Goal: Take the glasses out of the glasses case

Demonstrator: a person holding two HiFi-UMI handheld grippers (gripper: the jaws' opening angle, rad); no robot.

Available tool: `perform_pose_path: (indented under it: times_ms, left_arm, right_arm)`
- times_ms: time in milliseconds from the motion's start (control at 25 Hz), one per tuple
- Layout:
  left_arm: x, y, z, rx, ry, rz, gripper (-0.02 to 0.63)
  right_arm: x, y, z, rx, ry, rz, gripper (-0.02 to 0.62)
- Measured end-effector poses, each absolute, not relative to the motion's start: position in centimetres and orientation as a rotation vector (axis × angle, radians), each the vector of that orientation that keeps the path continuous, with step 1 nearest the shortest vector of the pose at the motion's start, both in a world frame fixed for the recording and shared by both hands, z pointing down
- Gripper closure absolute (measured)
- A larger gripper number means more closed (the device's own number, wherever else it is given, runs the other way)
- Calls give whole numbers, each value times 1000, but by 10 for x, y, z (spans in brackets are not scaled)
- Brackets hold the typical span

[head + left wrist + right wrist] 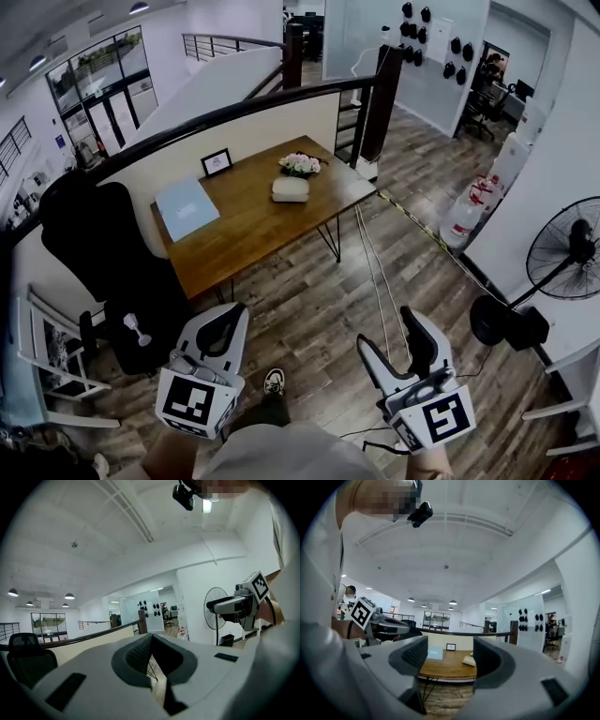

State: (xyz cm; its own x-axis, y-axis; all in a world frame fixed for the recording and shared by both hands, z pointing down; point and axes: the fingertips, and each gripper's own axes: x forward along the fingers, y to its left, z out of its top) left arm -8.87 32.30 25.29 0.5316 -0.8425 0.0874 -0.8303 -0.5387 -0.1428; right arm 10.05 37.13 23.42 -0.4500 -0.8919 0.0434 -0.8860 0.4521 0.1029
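The case (290, 188) is a pale, rounded box on the table (253, 230), just beside the flowers (300, 164) and well away from both grippers. It's too small to make out the lid or what's inside. The left gripper (228, 314) is pinched closed on nothing, and the right gripper (398, 339) gapes wide, empty.

An office: wooden desk (253, 225), black swivel chair (89, 234), distant workstations (492, 89).

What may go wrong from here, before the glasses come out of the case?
1. Cables run across the floor towards the table; the shoe may catch them.
2. The left tongs are shut; they must open before gripping the case.
3. The flowers stand just behind the case, so a reach may knock them.
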Motion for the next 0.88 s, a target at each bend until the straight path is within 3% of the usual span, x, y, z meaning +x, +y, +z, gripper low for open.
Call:
perform_pose_path:
  times_ms: [880]
  left_arm:
    - [-178, 94, 268, -2721, 1458, -202, 604]
  right_arm:
    - [12, 127, 239, 1592, -2579, -58, 298]
